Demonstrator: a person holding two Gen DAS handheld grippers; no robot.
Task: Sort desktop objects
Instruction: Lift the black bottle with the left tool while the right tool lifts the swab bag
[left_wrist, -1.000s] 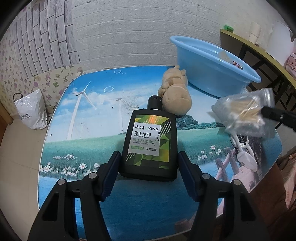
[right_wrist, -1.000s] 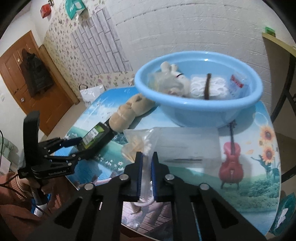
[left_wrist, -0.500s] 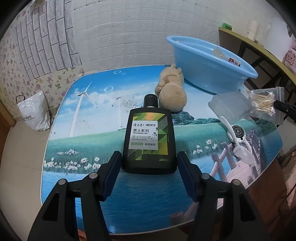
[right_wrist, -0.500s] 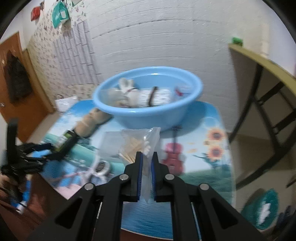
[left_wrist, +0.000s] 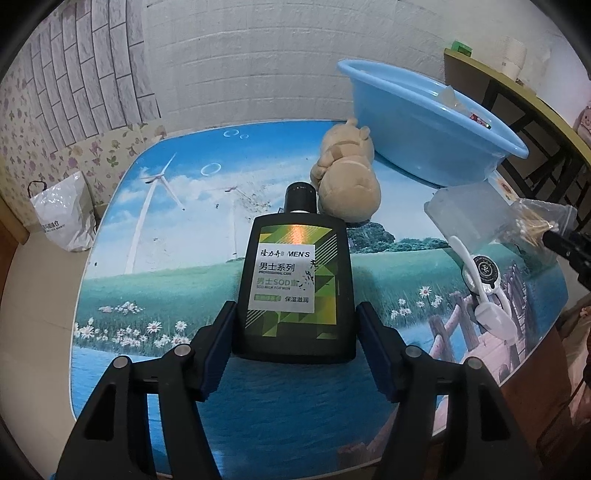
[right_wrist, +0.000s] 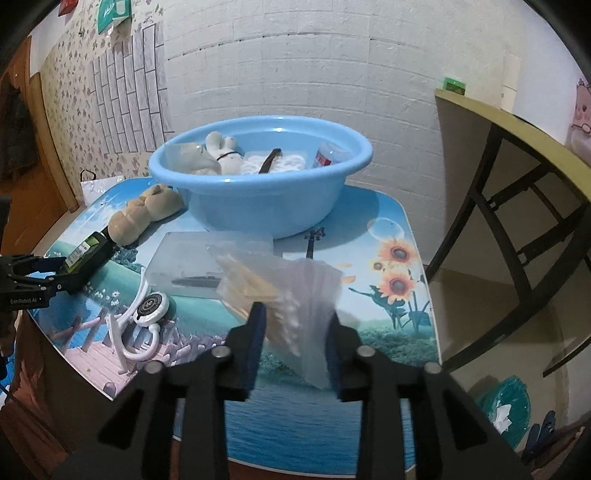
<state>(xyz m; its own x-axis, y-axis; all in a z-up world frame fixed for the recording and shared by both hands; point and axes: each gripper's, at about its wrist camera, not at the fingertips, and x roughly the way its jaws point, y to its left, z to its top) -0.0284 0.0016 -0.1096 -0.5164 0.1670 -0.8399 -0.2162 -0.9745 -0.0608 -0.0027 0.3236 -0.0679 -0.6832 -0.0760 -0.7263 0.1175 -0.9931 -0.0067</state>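
A black men's lotion bottle (left_wrist: 295, 288) lies on the table between the fingers of my left gripper (left_wrist: 295, 339), which stands open around its base. My right gripper (right_wrist: 293, 339) is open, with a clear bag of cotton swabs (right_wrist: 280, 295) lying between its fingers on the table; the bag also shows in the left wrist view (left_wrist: 532, 225). A blue basin (right_wrist: 258, 206) at the back holds a white plush toy, a comb and small packets. A tan plush toy (left_wrist: 347, 184) lies beside the basin (left_wrist: 424, 144).
A clear plastic box (right_wrist: 207, 266) and a white hook-shaped gadget (right_wrist: 147, 314) lie on the picture-printed table (right_wrist: 391, 295). A yellow-topped side table (right_wrist: 517, 125) stands to the right. A white bag (left_wrist: 62, 218) sits on the floor at left.
My right gripper has opened and let go of the swab bag, which now rests on the table. My left gripper has stayed open around the bottle.
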